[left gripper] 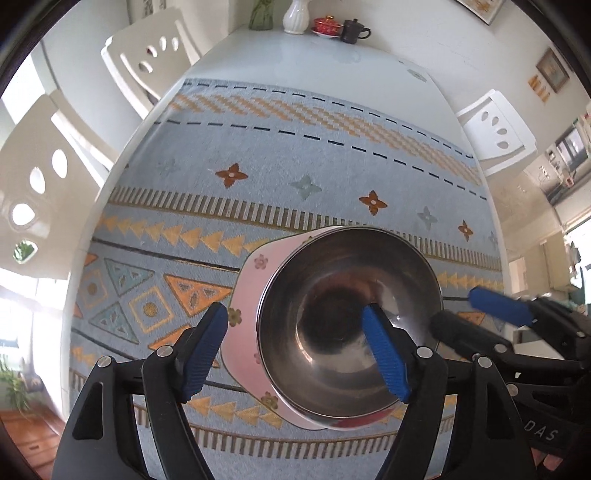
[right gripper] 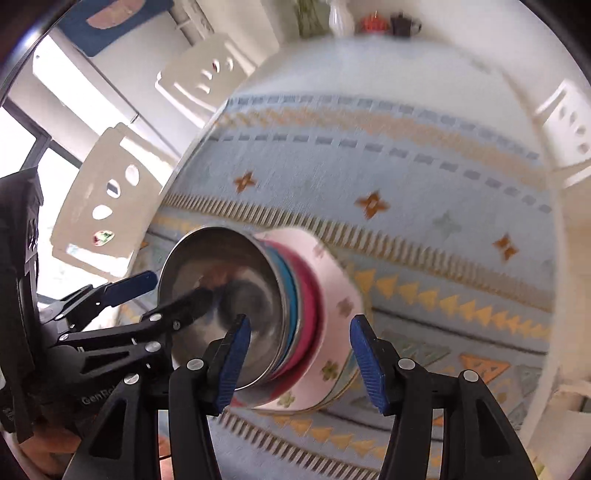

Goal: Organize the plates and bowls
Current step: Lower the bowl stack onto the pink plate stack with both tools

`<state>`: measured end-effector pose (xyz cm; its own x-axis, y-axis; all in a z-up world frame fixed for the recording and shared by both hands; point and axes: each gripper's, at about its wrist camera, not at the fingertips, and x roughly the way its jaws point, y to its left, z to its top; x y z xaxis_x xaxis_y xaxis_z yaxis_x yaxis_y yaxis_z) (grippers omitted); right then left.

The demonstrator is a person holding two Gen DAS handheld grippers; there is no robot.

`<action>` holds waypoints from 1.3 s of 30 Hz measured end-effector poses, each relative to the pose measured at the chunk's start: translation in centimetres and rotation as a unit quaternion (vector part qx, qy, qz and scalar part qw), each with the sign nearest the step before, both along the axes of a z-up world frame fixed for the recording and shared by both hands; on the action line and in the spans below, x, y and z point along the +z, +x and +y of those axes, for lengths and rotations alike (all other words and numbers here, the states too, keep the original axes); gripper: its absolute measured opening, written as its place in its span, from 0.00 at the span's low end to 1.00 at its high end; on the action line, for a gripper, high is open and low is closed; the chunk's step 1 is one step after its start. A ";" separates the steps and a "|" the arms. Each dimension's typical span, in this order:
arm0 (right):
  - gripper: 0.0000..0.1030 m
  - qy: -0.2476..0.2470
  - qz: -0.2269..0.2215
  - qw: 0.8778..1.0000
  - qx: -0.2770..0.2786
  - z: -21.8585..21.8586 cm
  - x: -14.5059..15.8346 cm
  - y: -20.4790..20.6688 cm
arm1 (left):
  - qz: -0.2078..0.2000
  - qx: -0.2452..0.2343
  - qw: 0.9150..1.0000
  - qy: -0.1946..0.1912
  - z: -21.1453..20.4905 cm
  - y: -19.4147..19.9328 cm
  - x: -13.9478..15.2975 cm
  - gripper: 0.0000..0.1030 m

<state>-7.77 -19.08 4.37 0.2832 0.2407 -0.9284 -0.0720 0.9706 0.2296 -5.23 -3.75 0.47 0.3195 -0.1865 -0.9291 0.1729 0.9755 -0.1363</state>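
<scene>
A steel bowl (left gripper: 349, 325) sits at the lower centre of the left wrist view, nested on top of a stack whose bottom piece is a pink flowered plate (left gripper: 247, 284). The stack rests on a blue patterned cloth (left gripper: 258, 166) spread over a white table (left gripper: 295, 55). In the right wrist view, which is blurred, a blue dish (right gripper: 293, 310) and a red dish (right gripper: 312, 314) show between the bowl and the plate.

The left gripper (left gripper: 295, 350) stands wide open above the stack, its pads clear of the bowl and plate, holding nothing. The right gripper (right gripper: 299, 363) is partly open over the stack's right edge, gripping nothing.

At the top of the frame stand a white vase (left gripper: 295, 16), a red cup (left gripper: 327, 25) and a dark mug (left gripper: 352, 31).
</scene>
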 end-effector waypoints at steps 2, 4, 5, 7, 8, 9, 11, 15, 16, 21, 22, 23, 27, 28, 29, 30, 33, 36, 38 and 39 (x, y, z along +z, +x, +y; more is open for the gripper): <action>0.53 -0.015 -0.010 1.000 -0.006 0.1 0.1 -0.4 | 0.001 -0.001 1.000 0.002 0.0 -0.1 -0.2 0.72; 0.53 -0.003 0.001 1.000 -0.011 -0.2 -0.3 -0.5 | 0.003 0.000 1.000 -0.001 0.2 -0.1 -0.3 0.72; 0.53 0.005 0.006 1.000 -0.018 -0.4 -0.5 -0.5 | 0.002 -0.001 1.000 -0.001 0.2 -0.1 -0.3 0.72; 0.53 0.017 0.013 0.999 -0.024 -0.7 -0.9 -0.6 | -0.005 -0.003 1.000 0.005 0.1 -0.2 -0.1 0.72; 0.53 0.015 0.013 1.000 -0.024 -0.6 -0.9 -0.7 | -0.009 -0.005 1.000 0.008 0.1 -0.3 0.1 0.72; 0.53 0.013 0.012 1.000 -0.023 -0.3 -0.9 -0.9 | -0.013 -0.006 1.000 0.012 0.0 -0.3 0.2 0.72; 0.53 0.012 0.011 1.000 -0.024 0.0 -0.9 -1.0 | -0.014 -0.007 1.000 0.015 0.1 -0.2 0.2 0.72; 0.53 0.020 0.018 0.999 -0.027 0.3 -1.1 -1.1 | -0.012 -0.005 1.000 0.013 0.3 -0.1 0.2 0.72; 0.53 0.020 0.017 0.999 -0.028 0.4 -1.1 -1.2 | -0.013 -0.005 1.000 0.013 0.3 -0.1 0.3 0.72; 0.53 0.019 0.017 0.999 -0.027 0.5 -0.9 -1.2 | -0.013 -0.005 1.000 0.014 0.5 0.0 0.4 0.72; 0.53 0.021 0.018 0.999 -0.026 0.5 -0.9 -1.2 | -0.013 -0.004 1.000 0.014 0.5 0.0 0.4 0.72; 0.53 0.021 0.018 0.999 -0.026 0.6 -0.9 -1.2 | -0.013 -0.005 1.000 0.015 0.6 0.0 0.4 0.72; 0.53 0.018 0.028 0.999 -0.026 0.7 -1.2 -1.1 | -0.013 -0.006 1.000 0.007 0.7 0.1 0.5 0.72; 0.53 0.017 0.031 0.999 -0.025 0.8 -1.3 -1.1 | -0.014 -0.007 1.000 0.006 0.7 0.1 0.6 0.72; 0.53 0.018 0.035 0.999 -0.023 0.8 -1.4 -1.1 | -0.016 -0.009 1.000 0.006 0.6 0.1 0.6 0.72; 0.53 0.019 0.037 0.999 -0.022 0.9 -1.5 -1.1 | -0.018 -0.011 1.000 0.007 0.5 0.0 0.7 0.72; 0.53 0.018 0.035 0.999 -0.019 1.1 -1.4 -1.1 | -0.019 -0.016 1.000 0.006 0.3 -0.1 0.8 0.72; 0.53 0.017 0.034 0.999 -0.016 1.3 -1.3 -1.1 | -0.018 -0.017 1.000 0.004 0.2 -0.2 0.8 0.72; 0.53 0.016 0.034 0.999 -0.014 1.4 -1.2 -1.2 | -0.018 -0.016 1.000 0.002 0.2 -0.2 0.8 0.72; 0.53 0.015 0.033 0.999 -0.014 1.3 -1.2 -1.2 | -0.019 -0.016 1.000 0.002 0.2 -0.2 0.8 0.72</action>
<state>-8.96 -17.73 3.14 0.2284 0.2621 -0.9376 -0.0287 0.9645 0.2626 -5.43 -3.55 1.30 0.3492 -0.1938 -0.9168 0.2093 0.9698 -0.1253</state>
